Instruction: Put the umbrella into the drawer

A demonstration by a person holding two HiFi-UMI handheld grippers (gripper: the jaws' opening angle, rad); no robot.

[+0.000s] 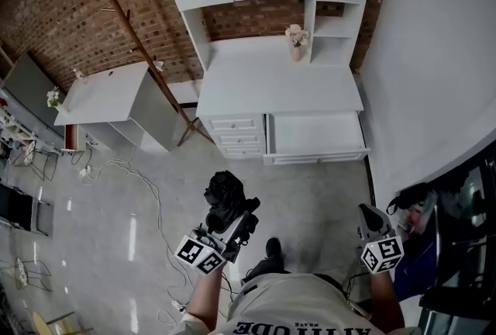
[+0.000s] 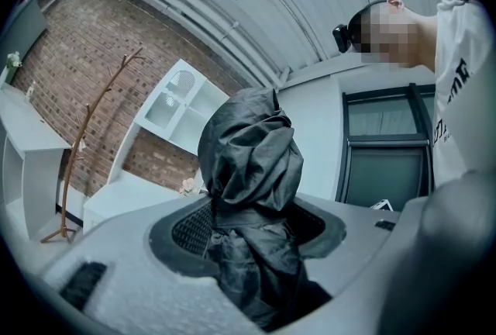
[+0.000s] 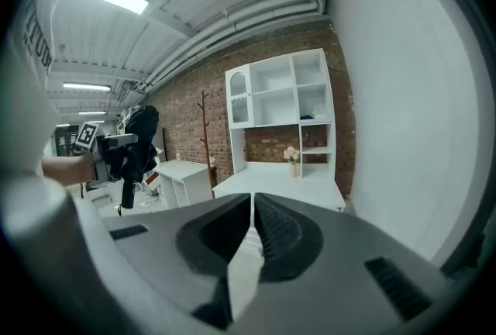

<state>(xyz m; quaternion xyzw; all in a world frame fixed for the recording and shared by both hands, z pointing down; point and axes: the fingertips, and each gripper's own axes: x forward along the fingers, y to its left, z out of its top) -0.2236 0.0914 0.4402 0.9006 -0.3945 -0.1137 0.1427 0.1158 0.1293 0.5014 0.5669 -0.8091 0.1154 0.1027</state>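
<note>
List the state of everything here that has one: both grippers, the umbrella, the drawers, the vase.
Left gripper: shut on the umbrella.
Right gripper: shut, nothing between the jaws.
Umbrella: folded up, held above the floor.
Large drawer: pulled open.
Small drawers: all closed.
Vase: upright on the desk, flowers in it.

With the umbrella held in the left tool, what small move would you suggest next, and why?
Probably carry the left tool forward toward the drawer: it is shut on the umbrella, the drawer already stands open under the desk, and a stretch of floor lies between them.
</note>
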